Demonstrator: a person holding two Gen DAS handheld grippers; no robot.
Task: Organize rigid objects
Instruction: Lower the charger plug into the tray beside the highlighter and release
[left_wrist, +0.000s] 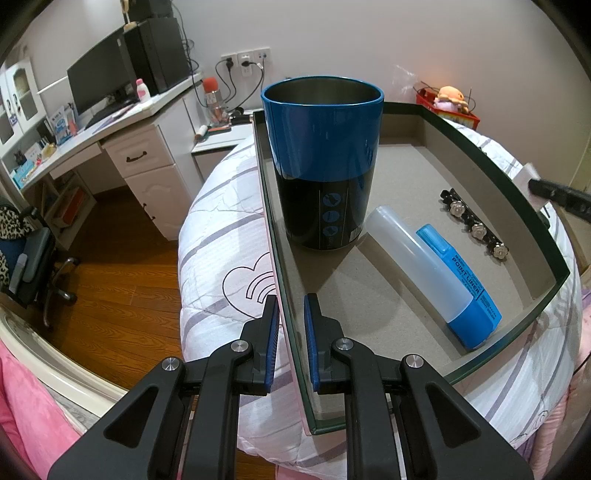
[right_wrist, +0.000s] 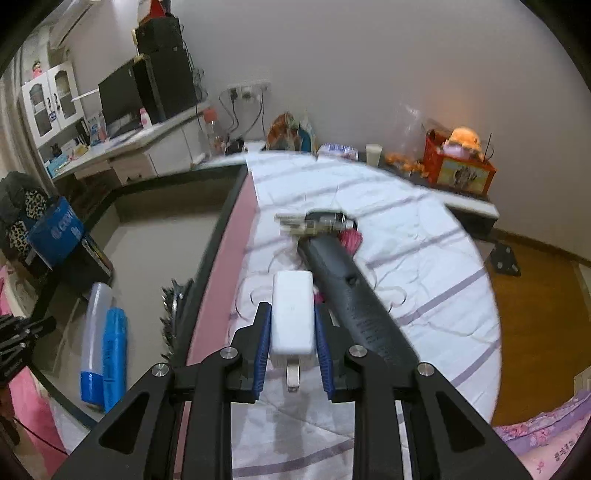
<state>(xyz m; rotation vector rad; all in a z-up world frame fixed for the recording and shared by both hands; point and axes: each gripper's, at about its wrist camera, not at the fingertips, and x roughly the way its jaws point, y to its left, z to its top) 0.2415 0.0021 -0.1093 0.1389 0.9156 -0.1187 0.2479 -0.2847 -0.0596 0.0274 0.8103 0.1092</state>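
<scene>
The right gripper (right_wrist: 291, 341) clenches a white charger (right_wrist: 292, 314) just above the quilt (right_wrist: 406, 229), beside the box's (left_wrist: 517, 173) long wall. The left gripper (left_wrist: 290, 341) pinches that wall. Next, I judge, the charger must cross into the box near the blue tumbler (left_wrist: 323, 158).

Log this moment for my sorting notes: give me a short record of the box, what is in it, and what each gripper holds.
box: open tray-like box on the bed
in box: blue cup upright; clear bottle, blue case and hair clip lying flat
left gripper: shut on the box's near wall
right gripper: shut on white charger
on bed: black hair trimmer
</scene>
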